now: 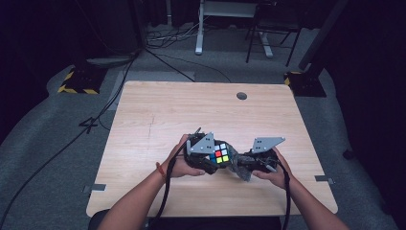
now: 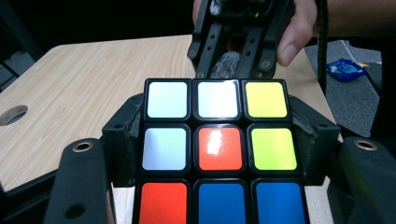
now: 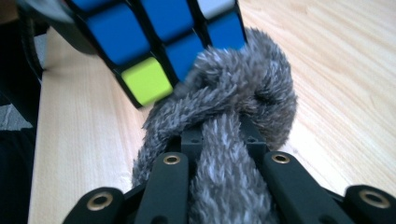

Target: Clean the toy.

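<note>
Two grippers meet over a cube at the table's near edge

The left gripper, its hand curled round the body from the left, clamps the cube between its jaws just above the table, white, red and yellow tiles facing up. The right gripper, angled in from the right with its hand behind, is closed on a grey fuzzy cloth pressed against the cube's blue side.

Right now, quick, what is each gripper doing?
Left gripper: closed on the puzzle cube.
Right gripper: closed on the grey fuzzy cloth, pressed against the cube.
</note>
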Action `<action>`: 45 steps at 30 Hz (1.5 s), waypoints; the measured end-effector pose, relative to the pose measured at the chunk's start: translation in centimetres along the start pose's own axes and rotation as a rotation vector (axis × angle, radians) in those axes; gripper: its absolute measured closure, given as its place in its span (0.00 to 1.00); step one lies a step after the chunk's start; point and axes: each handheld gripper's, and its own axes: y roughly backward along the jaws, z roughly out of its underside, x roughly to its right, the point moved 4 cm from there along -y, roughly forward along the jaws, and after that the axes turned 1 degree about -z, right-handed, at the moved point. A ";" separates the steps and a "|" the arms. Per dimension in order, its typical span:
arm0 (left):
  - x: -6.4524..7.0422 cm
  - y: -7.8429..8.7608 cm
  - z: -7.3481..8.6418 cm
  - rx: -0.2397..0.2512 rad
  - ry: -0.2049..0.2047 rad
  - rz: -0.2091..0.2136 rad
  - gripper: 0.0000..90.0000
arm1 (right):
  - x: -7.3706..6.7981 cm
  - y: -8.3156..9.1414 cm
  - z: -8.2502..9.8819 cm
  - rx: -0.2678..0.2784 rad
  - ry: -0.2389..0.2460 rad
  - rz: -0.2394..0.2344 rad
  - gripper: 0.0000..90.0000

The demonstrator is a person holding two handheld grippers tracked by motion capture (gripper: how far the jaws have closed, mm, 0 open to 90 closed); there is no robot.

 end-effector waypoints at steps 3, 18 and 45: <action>-0.2 0.1 0.1 0.013 0.015 0.007 0.37 | 0.0 0.2 -0.1 0.031 -0.022 -0.019 0.87; -0.7 0.5 0.8 -0.002 0.027 0.000 0.37 | 0.3 1.4 -0.6 0.128 -0.062 -0.047 0.87; -0.1 -0.3 0.5 -0.053 0.004 -0.011 0.37 | 0.7 2.9 -1.4 0.154 -0.035 0.091 0.87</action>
